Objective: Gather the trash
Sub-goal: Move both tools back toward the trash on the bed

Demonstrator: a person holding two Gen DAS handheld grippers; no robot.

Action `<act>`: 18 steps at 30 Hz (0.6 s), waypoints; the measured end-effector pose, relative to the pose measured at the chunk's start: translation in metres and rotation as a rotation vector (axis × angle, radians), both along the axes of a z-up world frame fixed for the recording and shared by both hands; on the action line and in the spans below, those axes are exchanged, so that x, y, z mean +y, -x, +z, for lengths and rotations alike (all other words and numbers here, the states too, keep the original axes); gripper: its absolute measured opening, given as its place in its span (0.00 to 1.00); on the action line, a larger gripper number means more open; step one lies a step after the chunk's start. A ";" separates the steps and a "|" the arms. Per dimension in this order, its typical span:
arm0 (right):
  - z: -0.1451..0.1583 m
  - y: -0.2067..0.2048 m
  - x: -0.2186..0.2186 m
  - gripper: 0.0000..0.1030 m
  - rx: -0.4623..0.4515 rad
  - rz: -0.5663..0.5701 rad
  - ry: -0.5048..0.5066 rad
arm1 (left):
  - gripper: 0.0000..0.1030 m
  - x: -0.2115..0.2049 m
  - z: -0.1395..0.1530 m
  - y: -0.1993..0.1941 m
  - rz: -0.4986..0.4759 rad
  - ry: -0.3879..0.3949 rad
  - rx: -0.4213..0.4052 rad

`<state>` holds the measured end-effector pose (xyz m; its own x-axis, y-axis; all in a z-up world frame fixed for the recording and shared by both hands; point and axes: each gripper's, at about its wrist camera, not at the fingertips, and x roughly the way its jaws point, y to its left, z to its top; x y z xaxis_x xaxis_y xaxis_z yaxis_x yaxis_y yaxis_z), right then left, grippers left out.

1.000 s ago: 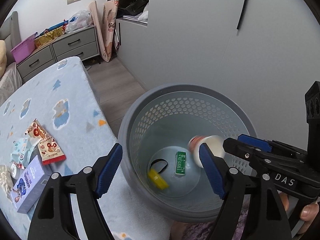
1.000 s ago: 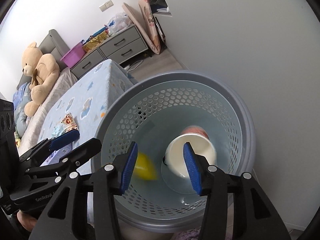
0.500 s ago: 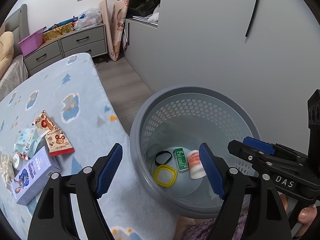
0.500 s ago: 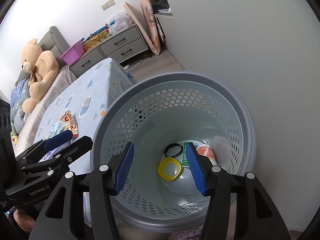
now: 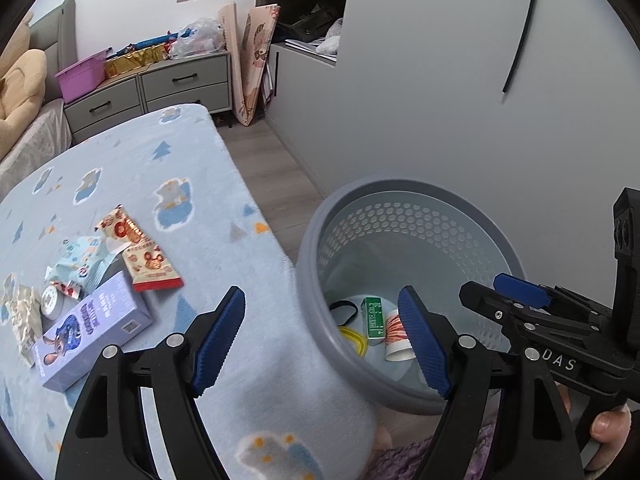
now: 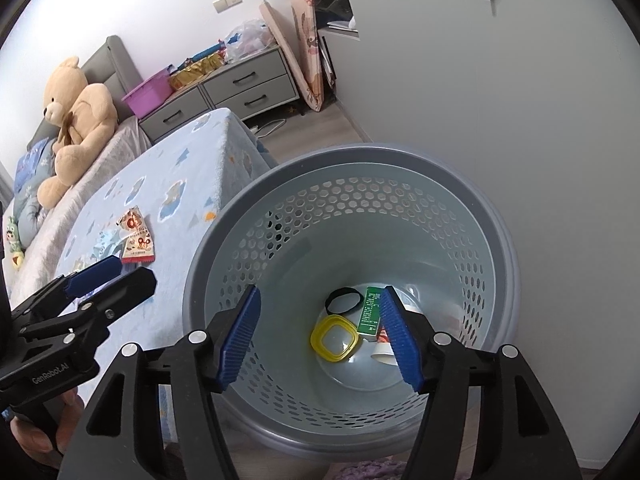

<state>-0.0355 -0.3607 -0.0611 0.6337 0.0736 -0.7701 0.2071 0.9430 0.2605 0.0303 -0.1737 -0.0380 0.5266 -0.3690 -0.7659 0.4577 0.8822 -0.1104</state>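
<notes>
The paper cup (image 5: 396, 340) lies on its side at the bottom of the grey perforated bin (image 6: 496, 216), and in the right wrist view it is mostly hidden behind the blue pad of the right hand-held gripper (image 6: 320, 336), so only a white rim and a strip of red print show. Beside it in the bin lie a green carton (image 6: 370, 312), a yellow square lid (image 6: 334, 338) and a black band (image 6: 344, 299); in the left wrist view the bin's near wall cuts off most of the yellow lid. The right hand-held gripper hangs over the bin mouth with its 2 fingers spread and nothing between them. The left hand-held gripper (image 5: 320, 340), lower centre of its own frame, is likewise spread wide and empty, straddling the bed edge and the bin rim. On the blue patterned blanket of the bed (image 5: 192, 184), at the left of the frame, more trash waits: a purple box (image 5: 94, 328), a red snack wrapper (image 5: 140, 256), a light blue wrapper (image 5: 78, 260) and a small round tin (image 5: 50, 300), with a crumpled pale wrapper cut off by the frame edge. A teddy bear (image 6: 76, 120) sits at the upper left of the right wrist view, grey drawers (image 6: 240, 88) stand by the far wall, and the floor is wood.
</notes>
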 end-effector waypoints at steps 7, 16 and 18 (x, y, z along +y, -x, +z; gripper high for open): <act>0.000 -0.001 0.032 0.60 0.006 0.047 0.026 | 0.73 0.043 0.004 0.004 0.072 0.001 -0.010; -0.001 -0.002 0.084 0.61 0.011 0.132 0.025 | 0.73 0.109 0.004 0.007 0.169 -0.005 -0.018; -0.001 -0.003 0.095 0.61 0.008 0.149 0.026 | 0.73 0.124 0.004 0.006 0.191 -0.012 -0.019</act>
<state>-0.0327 -0.2655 -0.0619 0.6112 0.1461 -0.7779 0.0665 0.9699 0.2344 0.0242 -0.0495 -0.0343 0.6002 -0.2521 -0.7590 0.2841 0.9543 -0.0923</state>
